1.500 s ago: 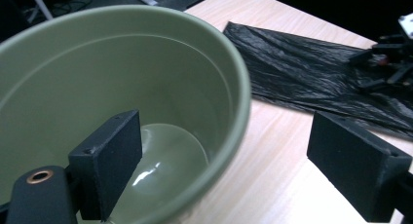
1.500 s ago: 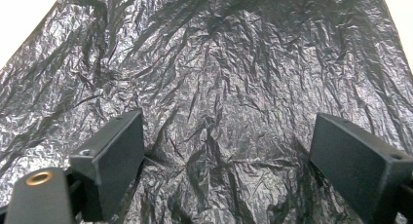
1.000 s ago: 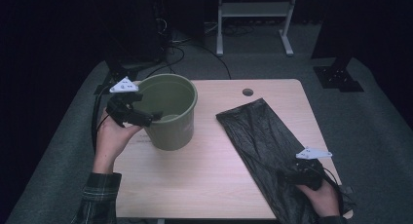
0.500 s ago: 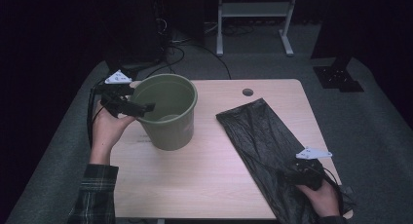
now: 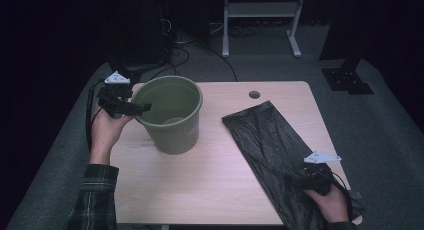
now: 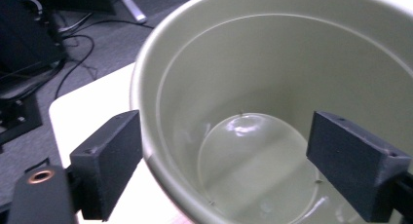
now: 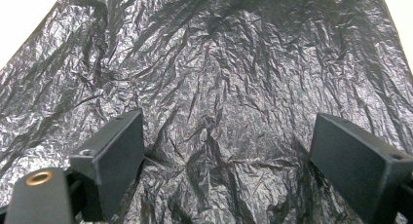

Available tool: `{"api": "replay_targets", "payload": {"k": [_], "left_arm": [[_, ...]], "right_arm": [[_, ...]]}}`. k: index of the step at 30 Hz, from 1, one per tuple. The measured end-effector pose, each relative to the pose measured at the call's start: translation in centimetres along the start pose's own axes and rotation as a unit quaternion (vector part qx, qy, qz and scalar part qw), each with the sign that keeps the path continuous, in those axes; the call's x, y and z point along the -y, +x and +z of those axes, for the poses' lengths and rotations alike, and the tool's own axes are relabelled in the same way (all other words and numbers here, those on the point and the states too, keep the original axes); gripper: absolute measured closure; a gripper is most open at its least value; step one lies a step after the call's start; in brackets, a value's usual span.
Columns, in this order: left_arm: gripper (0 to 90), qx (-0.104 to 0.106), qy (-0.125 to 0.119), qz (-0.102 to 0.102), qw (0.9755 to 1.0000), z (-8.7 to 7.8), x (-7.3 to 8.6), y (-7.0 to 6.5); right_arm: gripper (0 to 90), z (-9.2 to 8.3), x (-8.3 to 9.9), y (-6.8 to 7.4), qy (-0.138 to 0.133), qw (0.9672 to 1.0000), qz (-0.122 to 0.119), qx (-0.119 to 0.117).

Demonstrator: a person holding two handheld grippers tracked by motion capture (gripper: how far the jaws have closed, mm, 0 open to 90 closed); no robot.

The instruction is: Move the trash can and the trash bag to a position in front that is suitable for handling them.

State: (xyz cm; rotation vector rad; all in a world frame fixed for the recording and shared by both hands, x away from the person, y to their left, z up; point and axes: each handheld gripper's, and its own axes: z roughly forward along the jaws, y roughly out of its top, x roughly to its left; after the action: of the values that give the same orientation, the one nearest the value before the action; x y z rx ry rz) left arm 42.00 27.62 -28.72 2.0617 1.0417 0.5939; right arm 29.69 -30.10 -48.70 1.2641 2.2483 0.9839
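High view: smooth, round olive plastic bucket (image 5: pixel 170 115) stands upright, mouth up, far left on the pale wooden table (image 5: pixel 200 185). Left gripper (image 5: pixel 142 108), jaws wide but just closing, straddles its rim. Right gripper (image 5: pixel 295 179), jaws wide, rests on crinkled black bag (image 5: pixel 270 140), lying lengthwise near-right

the green bucket (image 5: pixel 170 115) stands upright on the left half of the bench (image 5: pixel 200 185), blocking passage there; its open mouth is unobstructed from above. the black bag (image 5: pixel 275 150) lies flat across the right half, a low obstacle only. between the two runs a bare strip of bench, and the near edge ahead of the bucket is open.
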Motion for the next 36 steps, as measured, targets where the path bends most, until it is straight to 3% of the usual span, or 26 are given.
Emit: {"api": "replay_targets", "payload": {"k": [4,6,14,22,25,36], "left_arm": [[22.5,-0.009,0.006,-0.006,0.9999,0.2,0.2,0.3],[24.0,-0.024,0.023,-0.016,0.9993,0.6,0.3,0.5],[42.4,-0.032,0.019,-0.026,0.999,0.3,0.6,1.0],[48.0,-0.038,0.031,-0.033,0.9982,0.7,0.8,1.4],[54.8,-0.041,0.035,-0.036,0.9979,0.6,0.9,1.6],[58.0,-0.048,0.036,-0.05,0.997,0.6,0.9,1.4]], "right_arm": [[11.8,0.0,0.0,0.0,0.0,1.0,0.0,0.0],[11.8,0.0,0.0,0.0,0.0,1.0,0.0,0.0],[11.8,0.0,0.0,0.0,0.0,1.0,-0.001,0.0],[11.8,0.0,0.0,0.0,0.0,1.0,-0.001,0.0],[11.8,0.0,0.0,0.0,0.0,1.0,-0.001,0.0],[11.8,0.0,0.0,0.0,0.001,1.0,0.0,0.0]]}}
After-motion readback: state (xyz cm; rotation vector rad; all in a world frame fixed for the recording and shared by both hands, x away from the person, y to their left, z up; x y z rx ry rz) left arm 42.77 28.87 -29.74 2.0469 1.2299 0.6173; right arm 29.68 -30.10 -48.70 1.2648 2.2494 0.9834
